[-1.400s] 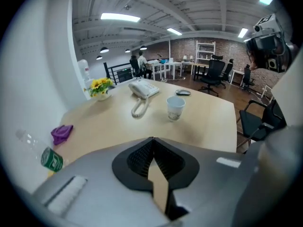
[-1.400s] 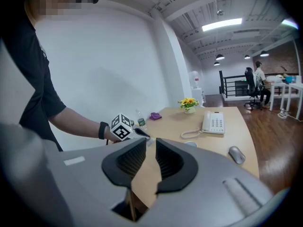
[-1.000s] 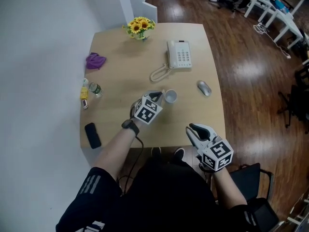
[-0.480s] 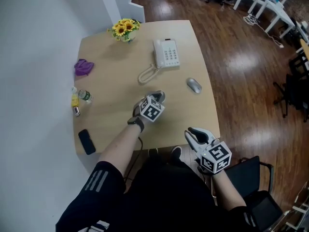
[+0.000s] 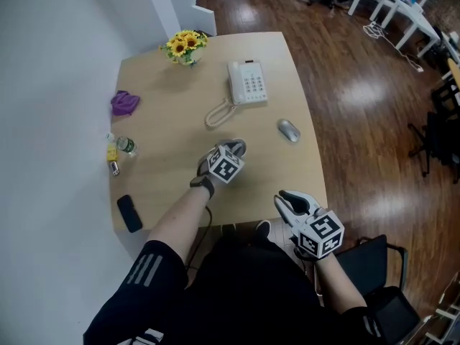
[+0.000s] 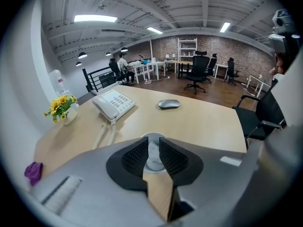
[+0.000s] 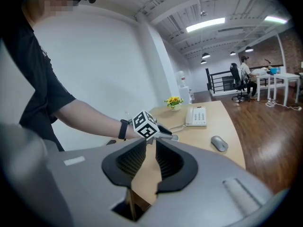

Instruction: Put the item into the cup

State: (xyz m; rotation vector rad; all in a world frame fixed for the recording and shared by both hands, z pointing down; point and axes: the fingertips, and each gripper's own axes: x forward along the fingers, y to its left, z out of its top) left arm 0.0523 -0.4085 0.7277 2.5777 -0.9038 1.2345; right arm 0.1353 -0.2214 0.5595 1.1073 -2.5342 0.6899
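Whitish and small, the item (image 6: 153, 151) sits pinched between the jaws of the left gripper (image 5: 231, 151), which clench on it from both sides; what it is made of cannot be told. It hangs right over the mouth of the cup (image 6: 152, 135), whose pale rim shows just above and below the jaws in the left gripper view. The hold looks meant to line the drop up with the opening, and the release seems to be the step at hand. The cup stands near the middle of the tabletop (image 5: 180, 113), clear of the mouse (image 5: 288, 129) to its right and the telephone (image 5: 248, 82) above it in the frame. The right gripper (image 5: 287, 201) hangs off the tabletop's near edge at lower right, jaws a little apart with nothing between them. It is probably out of the way because one gripper suffices.
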